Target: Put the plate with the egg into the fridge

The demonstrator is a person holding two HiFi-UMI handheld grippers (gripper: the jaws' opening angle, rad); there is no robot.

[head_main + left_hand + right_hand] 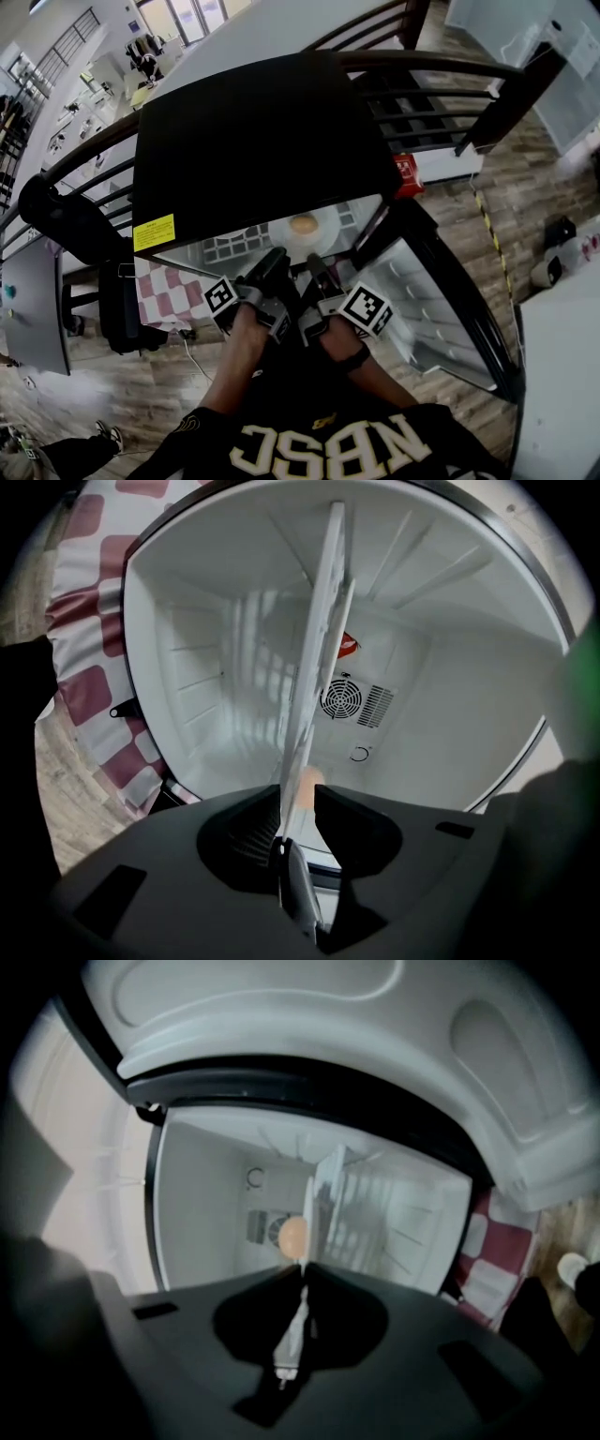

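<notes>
A white plate (302, 236) carrying a tan egg (303, 223) sits level at the mouth of a small black fridge (253, 141) with a white inside. My left gripper (275, 265) reaches the plate's near rim from the left. In the left gripper view the plate (319, 639) shows edge-on between the jaws of the left gripper (298, 799), which stand open with a gap on the right side; the egg (306, 782) peeks beside it. My right gripper (302, 1269) is shut on the plate's rim (323, 1194), with the egg (292, 1236) just beyond the tips.
The fridge door (427, 291) hangs open to the right. A round fan vent (342, 698) sits on the fridge's back wall. A red-and-white checked cloth (169, 291) lies left of the fridge. A dark railing (441, 70) runs behind, with a red box (405, 175) beside it.
</notes>
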